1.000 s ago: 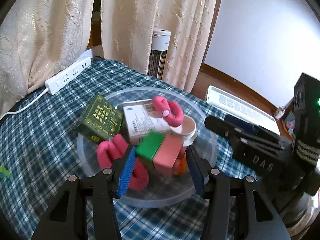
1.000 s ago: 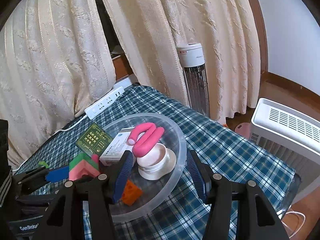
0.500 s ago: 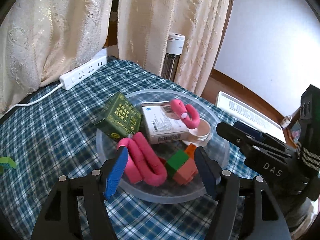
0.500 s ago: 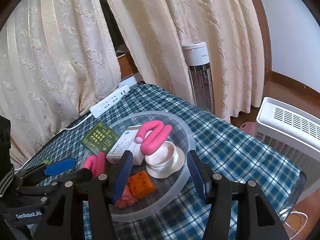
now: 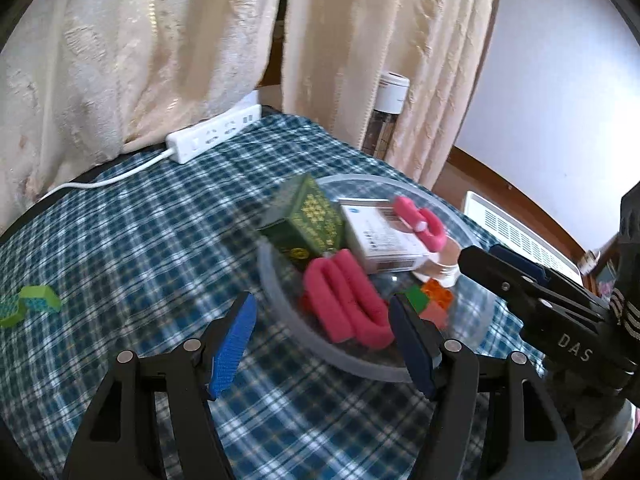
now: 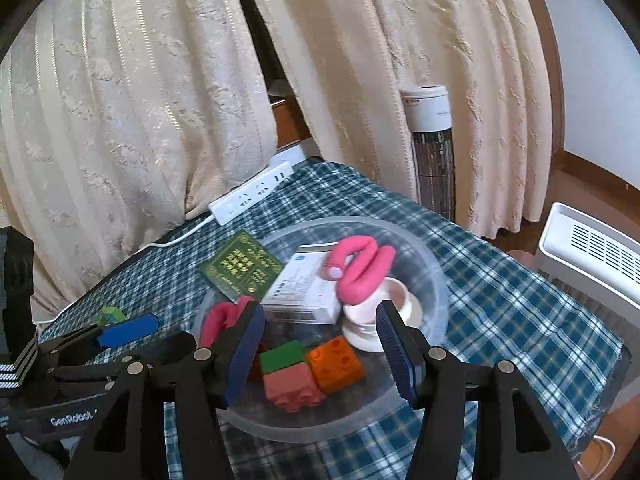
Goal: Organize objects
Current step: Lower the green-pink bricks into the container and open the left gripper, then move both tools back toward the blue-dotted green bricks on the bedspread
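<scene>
Clear round plastic tray on checked-cloth surface: holds dark green printed carton, white labelled box, pink foam loops, toy bricks. Left gripper: partly open, empty. Right gripper: opening, empty, marked "DAS"; the left reads "GenRobot". Green brick lies outside the tray; likely next pickup.

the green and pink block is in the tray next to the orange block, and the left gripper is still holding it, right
Not holding it. The left gripper is open and empty, over the tablecloth. The right wrist view shows the green and pink block lying in the tray beside the orange block.
</scene>
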